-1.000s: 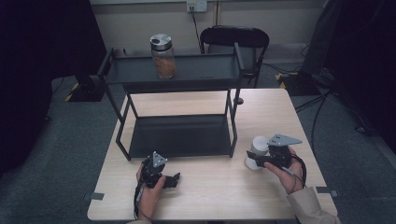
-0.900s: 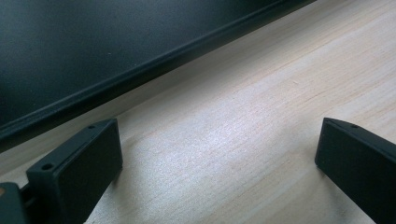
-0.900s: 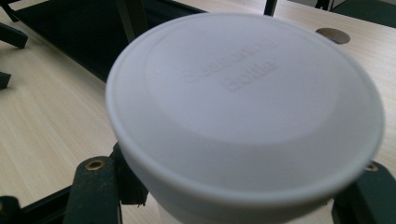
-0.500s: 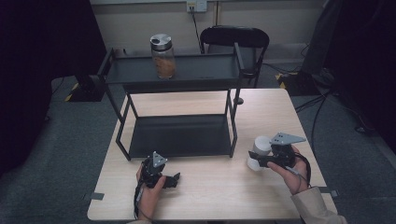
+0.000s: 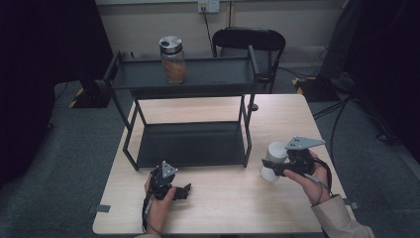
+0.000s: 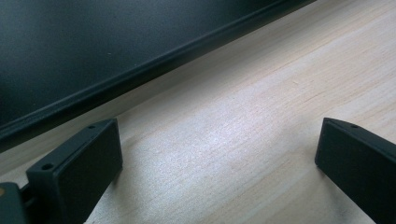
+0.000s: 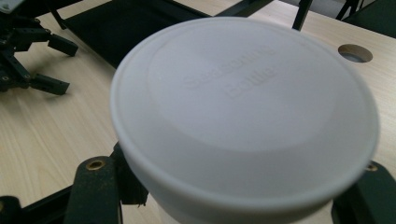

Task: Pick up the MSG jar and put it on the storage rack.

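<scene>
White seasoning bottle (image 5: 274, 159) sits clamped between the two black jaws of the right gripper (image 5: 277, 166), near the right edge of the tabletop (image 5: 228, 196) and closer to its near-right corner than to the far one. In the high view the bottle tilts a little, its lidded top toward the shelf and its rounded lower end toward the near edge. In the right gripper view its round white lid (image 7: 245, 109) faces the camera, with faint raised lettering on top, and one jaw shows on each side pressed against the body just under the lid. A hand in a beige sleeve (image 5: 341, 220) holds that gripper, coming in from the near-right corner.

Just beside the bottle, toward the middle of the tabletop, stands a black two-tier metal shelf (image 5: 190, 144); its lower tray rests on the wood, and its front right leg is near the bottle. On the upper tray, toward the left, stands a clear jar (image 5: 173, 59) with a metal lid and brownish contents.

Left gripper (image 5: 181, 191) rests low near the near edge of the tabletop, just in front of the shelf's lower tray, well apart from the bottle. Its jaws stand apart with bare wood between them, as the left gripper view shows. A round hole (image 7: 355, 52) in the tabletop lies beyond the bottle. A dark chair (image 5: 247, 42) stands behind the far edge
</scene>
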A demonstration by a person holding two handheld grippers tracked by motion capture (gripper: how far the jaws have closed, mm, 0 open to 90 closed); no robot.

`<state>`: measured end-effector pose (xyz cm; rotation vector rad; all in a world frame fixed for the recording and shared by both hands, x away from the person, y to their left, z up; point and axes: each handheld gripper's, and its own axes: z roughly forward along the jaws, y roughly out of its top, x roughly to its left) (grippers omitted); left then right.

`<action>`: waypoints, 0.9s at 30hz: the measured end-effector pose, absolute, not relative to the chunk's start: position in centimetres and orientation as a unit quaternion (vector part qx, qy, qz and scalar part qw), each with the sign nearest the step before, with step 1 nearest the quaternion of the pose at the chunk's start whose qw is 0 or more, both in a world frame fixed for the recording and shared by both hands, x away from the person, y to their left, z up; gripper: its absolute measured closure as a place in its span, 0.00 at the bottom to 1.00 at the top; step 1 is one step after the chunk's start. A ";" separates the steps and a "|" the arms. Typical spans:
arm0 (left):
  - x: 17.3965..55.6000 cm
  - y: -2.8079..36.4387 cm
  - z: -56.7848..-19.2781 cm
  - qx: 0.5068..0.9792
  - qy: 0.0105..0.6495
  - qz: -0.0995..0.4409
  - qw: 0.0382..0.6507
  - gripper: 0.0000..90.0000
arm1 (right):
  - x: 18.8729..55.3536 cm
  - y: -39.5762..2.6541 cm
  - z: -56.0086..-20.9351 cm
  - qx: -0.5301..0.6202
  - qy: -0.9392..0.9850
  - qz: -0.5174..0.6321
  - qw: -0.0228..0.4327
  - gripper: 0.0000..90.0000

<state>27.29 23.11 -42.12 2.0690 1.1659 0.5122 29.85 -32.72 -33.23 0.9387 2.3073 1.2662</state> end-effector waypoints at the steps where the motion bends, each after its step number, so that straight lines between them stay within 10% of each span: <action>1: 27.3 23.1 -42.1 0.798 0.450 0.198 0.349 0.00 | 29.9 -32.7 -33.0 0.330 0.814 0.447 0.171 0.38; 27: 27.3 23.1 -42.1 0.798 0.450 0.198 0.348 0.00 | 30.7 -30.8 -27.9 0.295 0.828 0.452 0.149 0.38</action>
